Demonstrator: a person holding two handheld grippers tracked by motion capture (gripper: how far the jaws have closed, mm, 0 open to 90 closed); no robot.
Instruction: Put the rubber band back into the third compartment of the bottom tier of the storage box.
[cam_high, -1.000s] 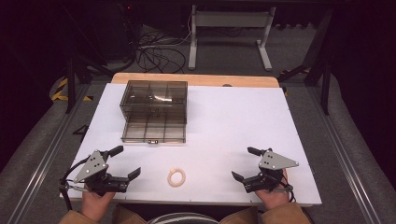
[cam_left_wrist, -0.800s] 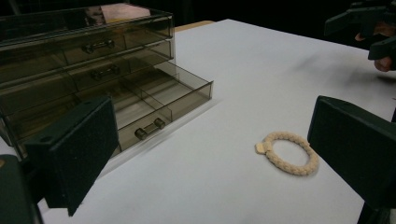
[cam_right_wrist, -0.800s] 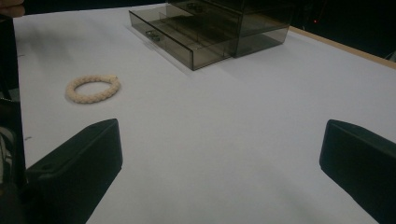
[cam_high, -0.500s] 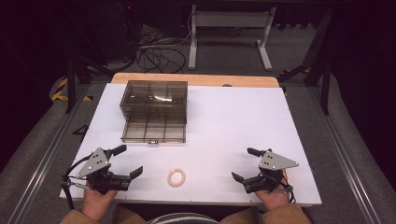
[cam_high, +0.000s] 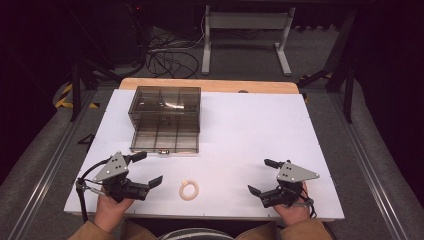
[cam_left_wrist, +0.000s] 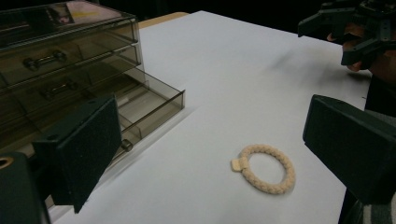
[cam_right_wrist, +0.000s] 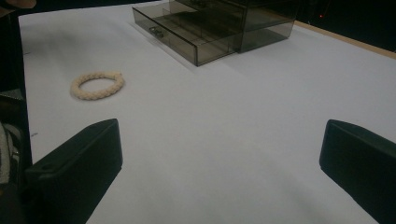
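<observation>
High view: one white table (cam_high: 250, 130) carries one smoked-plastic drawer unit (cam_high: 165, 107) at the rear left, its bottom drawer (cam_high: 165, 140) pulled out toward the person. One cream braided ring (cam_high: 189, 190) lies flat near the front edge, between the two grippers and nearer the left one. The left gripper (cam_high: 142, 169) and the right gripper (cam_high: 260, 176) each sit in a hand at the front corners, both with jaws spread and holding nothing. No writing can be read.

Left gripper view: the ring (cam_left_wrist: 267, 168) lies on the table between the two parted black jaws, touching neither; a small tab sits on its left side. The drawer unit (cam_left_wrist: 65, 60) shows two closed drawers with handles above the open one. The right gripper (cam_left_wrist: 355, 28) appears far off. A label on top of the unit is too blurred to read.

Right gripper view: jaws wide apart over bare table; the ring (cam_right_wrist: 97, 85) lies well ahead at left, the open drawer (cam_right_wrist: 187, 32) beyond.
</observation>
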